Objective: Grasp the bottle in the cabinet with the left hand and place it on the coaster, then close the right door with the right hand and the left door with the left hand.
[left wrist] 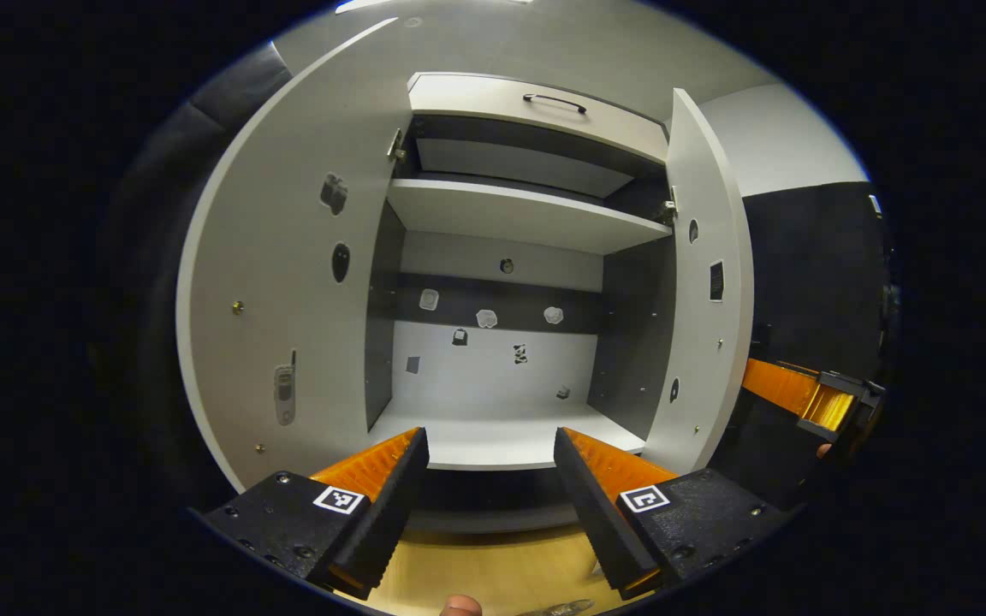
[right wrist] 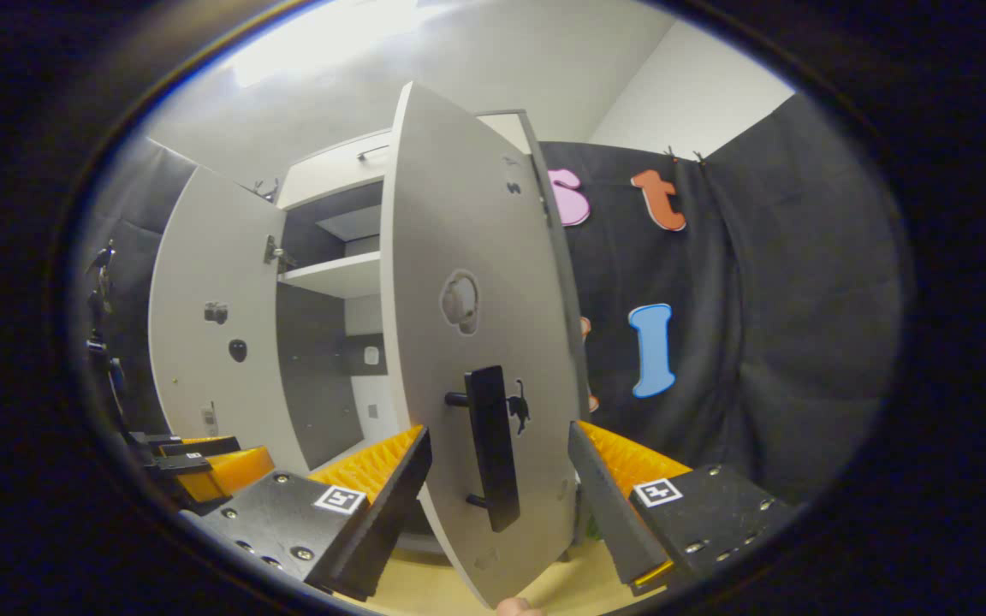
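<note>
Left gripper view: left door [left wrist: 288,282] swung wide, cabinet [left wrist: 501,376] interior bare on its lower shelf [left wrist: 501,436], right door [left wrist: 703,282] ajar edge-on; the left gripper [left wrist: 491,488] hangs before the opening, jaws spread with nothing between them. Bottle and coaster cannot be made out. Right gripper view: the right gripper [right wrist: 500,488] straddles the right door's lower edge, black handle [right wrist: 493,445] between its parted fingers, neither visibly pressing.

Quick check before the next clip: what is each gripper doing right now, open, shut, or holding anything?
Left gripper: open, holding nothing, facing the open cabinet.
Right gripper: open, fingers either side of the right door by its handle, not gripping.
</note>
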`<state>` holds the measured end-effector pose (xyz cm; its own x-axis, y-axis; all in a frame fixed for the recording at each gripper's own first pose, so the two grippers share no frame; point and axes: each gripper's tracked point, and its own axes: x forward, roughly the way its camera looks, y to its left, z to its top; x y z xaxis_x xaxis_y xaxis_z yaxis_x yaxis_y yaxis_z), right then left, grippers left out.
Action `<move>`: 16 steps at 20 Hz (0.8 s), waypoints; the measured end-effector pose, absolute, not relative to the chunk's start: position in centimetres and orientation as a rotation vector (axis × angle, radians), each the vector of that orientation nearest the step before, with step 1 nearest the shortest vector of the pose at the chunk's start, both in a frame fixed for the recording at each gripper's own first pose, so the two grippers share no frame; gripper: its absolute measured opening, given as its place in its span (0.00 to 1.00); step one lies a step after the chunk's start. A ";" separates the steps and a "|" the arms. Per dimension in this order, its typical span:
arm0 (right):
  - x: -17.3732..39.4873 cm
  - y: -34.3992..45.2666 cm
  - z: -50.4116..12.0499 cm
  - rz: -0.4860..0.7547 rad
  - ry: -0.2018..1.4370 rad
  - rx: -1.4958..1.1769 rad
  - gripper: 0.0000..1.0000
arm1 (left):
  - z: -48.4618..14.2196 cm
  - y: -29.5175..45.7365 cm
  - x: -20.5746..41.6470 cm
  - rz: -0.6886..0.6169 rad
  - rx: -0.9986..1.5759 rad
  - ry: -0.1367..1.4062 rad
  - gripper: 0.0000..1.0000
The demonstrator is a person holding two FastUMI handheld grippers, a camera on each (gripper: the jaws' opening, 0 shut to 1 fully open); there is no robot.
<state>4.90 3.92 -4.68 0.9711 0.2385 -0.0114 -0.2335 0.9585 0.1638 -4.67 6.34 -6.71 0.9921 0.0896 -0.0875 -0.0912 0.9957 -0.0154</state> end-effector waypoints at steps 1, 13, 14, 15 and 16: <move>4.9 4.4 -4.6 0.245 0.029 0.154 0.98 | -6.7 7.0 -5.2 0.108 -0.014 0.088 0.93; 4.5 6.8 -3.7 0.288 0.004 0.161 0.98 | -5.5 13.6 -10.1 0.236 -0.022 0.063 0.93; 4.5 6.9 -3.6 0.288 0.002 0.164 0.98 | -5.2 13.6 -10.8 0.232 -0.021 0.060 0.93; 4.5 7.0 -3.6 0.288 0.002 0.168 0.98 | -5.0 13.8 -11.1 0.231 -0.018 0.055 0.93; 4.5 7.1 -3.6 0.287 0.001 0.170 0.98 | -4.6 14.1 -11.6 0.242 -0.005 0.050 0.93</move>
<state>4.54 7.07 -3.55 0.9592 0.2819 0.0228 -0.2817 0.9448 0.1674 -11.60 14.13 -4.65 0.9697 0.2390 -0.0500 -0.2392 0.9710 0.0011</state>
